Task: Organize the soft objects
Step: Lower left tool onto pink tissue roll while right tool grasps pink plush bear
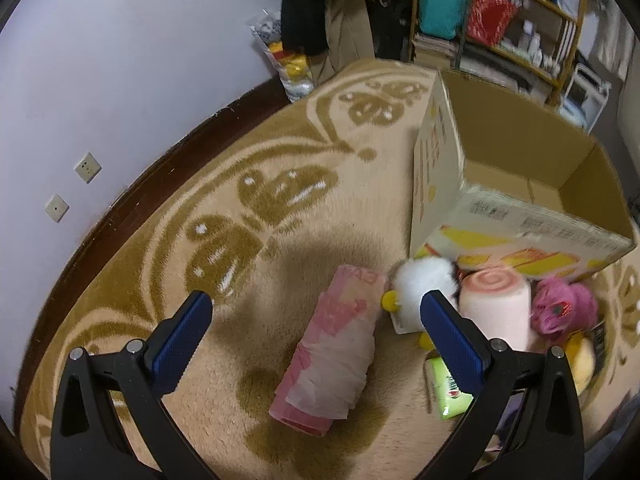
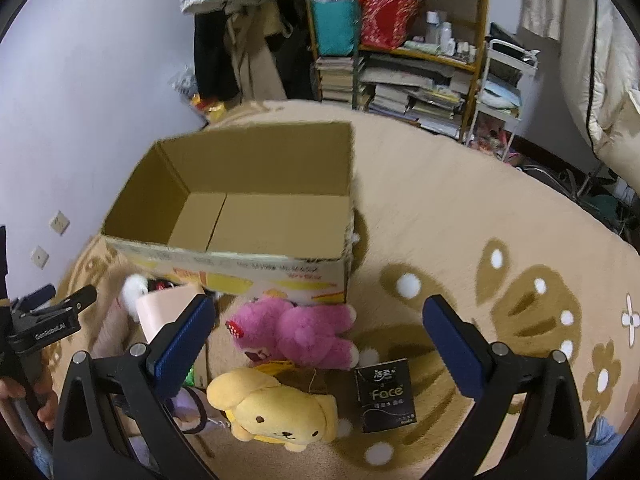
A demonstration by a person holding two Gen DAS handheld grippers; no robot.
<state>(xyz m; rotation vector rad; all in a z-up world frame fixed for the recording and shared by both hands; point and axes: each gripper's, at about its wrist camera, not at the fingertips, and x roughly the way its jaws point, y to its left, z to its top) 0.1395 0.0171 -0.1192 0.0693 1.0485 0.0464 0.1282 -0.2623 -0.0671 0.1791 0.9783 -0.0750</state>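
a tan carpet (image 2: 440, 208) with brown butterfly patterns is filling both views, an open cardboard box (image 2: 248, 200) sitting mid-frame. your left gripper (image 1: 316, 316) is hovering with jaws spread wide over a pink rolled towel (image 1: 332, 352) at lower centre. your right gripper (image 2: 319, 320) is gaping wide, holding nothing, above a pink plush bear (image 2: 304, 332) and yellow plush dog (image 2: 272, 412) at bottom centre.
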